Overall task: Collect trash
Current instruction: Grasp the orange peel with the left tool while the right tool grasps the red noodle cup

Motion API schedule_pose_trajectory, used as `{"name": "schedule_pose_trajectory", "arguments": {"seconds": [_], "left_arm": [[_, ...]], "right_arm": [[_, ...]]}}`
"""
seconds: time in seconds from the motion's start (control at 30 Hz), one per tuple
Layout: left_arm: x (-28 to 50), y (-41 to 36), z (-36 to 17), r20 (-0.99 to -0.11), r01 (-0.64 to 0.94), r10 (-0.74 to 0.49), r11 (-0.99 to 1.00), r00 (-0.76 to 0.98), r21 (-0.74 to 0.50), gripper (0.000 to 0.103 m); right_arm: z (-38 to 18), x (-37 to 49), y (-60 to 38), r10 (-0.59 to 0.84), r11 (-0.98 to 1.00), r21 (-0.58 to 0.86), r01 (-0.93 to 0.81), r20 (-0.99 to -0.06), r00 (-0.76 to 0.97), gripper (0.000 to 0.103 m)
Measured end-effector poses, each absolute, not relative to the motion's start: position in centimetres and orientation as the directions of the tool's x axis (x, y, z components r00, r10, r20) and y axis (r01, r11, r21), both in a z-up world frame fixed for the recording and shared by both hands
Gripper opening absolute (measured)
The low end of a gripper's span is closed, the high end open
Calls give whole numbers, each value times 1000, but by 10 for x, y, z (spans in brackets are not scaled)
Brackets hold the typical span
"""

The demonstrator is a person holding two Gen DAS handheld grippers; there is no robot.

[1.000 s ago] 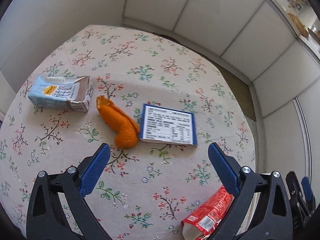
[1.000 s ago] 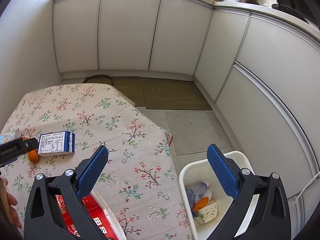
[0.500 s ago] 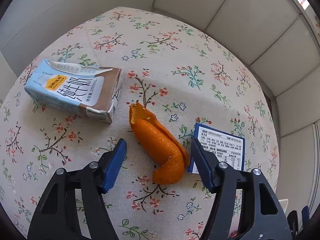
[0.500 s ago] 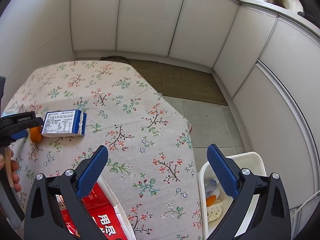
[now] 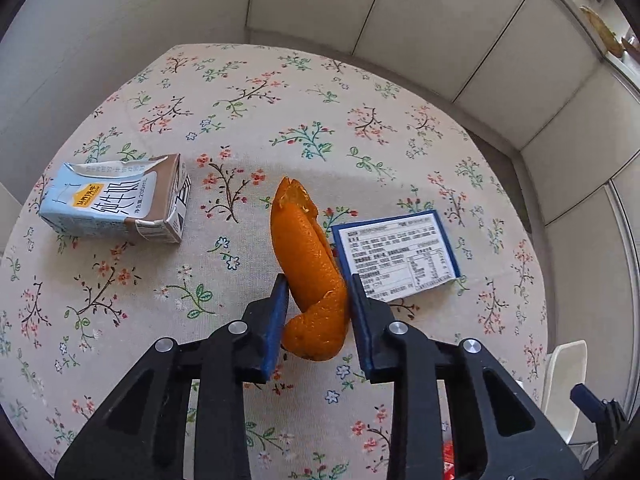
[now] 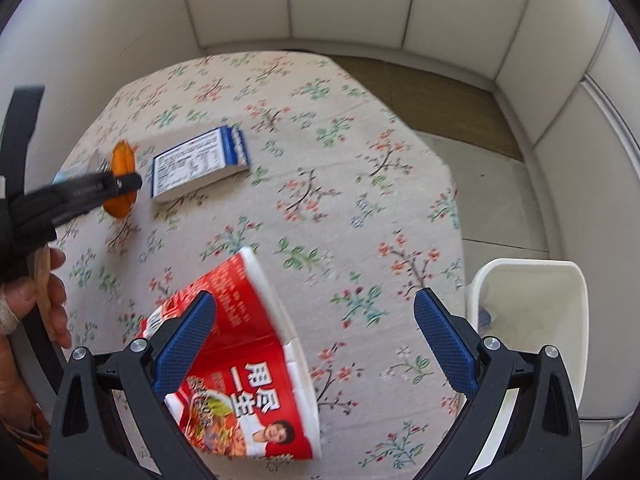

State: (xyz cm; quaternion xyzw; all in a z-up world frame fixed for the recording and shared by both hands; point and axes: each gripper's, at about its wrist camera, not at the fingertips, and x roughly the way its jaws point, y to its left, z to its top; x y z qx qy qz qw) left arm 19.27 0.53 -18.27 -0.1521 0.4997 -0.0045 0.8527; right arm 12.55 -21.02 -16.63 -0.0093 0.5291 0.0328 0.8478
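My left gripper (image 5: 318,292) is shut on an orange peel (image 5: 308,264), its blue pads pressing both sides; the right wrist view shows the peel (image 6: 122,168) held just above the floral tablecloth (image 5: 360,128). A crushed milk carton (image 5: 116,200) lies to the left of it. A blue-edged white box (image 5: 396,252) lies to the right, also in the right wrist view (image 6: 198,168). My right gripper (image 6: 314,320) is open and empty, hovering over a red instant-noodle cup (image 6: 244,360) lying on its side. A white trash bin (image 6: 528,336) stands on the floor beside the table.
White cabinet doors (image 6: 348,0) line the back and right. A brown mat (image 6: 432,92) lies on the floor beyond the table. The table's right edge (image 6: 456,208) drops to grey floor tiles. A person's hand (image 6: 36,304) holds the left gripper.
My left gripper closed on the orange peel and lifted it slightly. My right gripper tilted down and moved left, from over the bin to over the red noodle cup.
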Motion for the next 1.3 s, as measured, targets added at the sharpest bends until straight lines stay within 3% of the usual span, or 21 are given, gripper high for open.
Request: {"name": "schedule_pose_trajectory", "arguments": {"seconds": [0.13,0.37,0.53,0.8,0.9,0.97,1.0,1.1,1.3], "left_arm": [[180,4,-155,-822,-92,-181,958,539,-272,29],[148,-3,-114,-784,11,-213,967,583,-255,29],[125,-5,-91,-752,72,-245,964,612,-255,29],[110,-6,-87,-747,98,-278,956,604,-277,29],[110,-2,-90,-748,92,-280,954,602,-284,29],[112,2,-93,-751,81,-277,955,600,-287,29],[113,5,-94,-753,75,-276,954,597,-290,29],[116,11,-99,-757,59,-277,952,591,-302,29],[119,17,-99,-752,45,-280,947,597,-317,29]], "right_arm": [[-164,121,-214,64,998,53,-39,-906,418,96],[-178,100,-251,267,930,331,159,-907,324,96],[-197,59,-277,392,785,502,362,-856,336,96],[-227,23,-266,515,590,650,479,-760,397,96],[-229,34,-257,490,609,649,455,-760,427,85],[-232,44,-254,480,620,642,452,-765,429,65],[-235,50,-254,482,619,641,454,-767,424,49],[-237,58,-254,498,603,667,438,-743,446,37],[-210,76,-236,450,715,623,317,-757,473,29]]}}
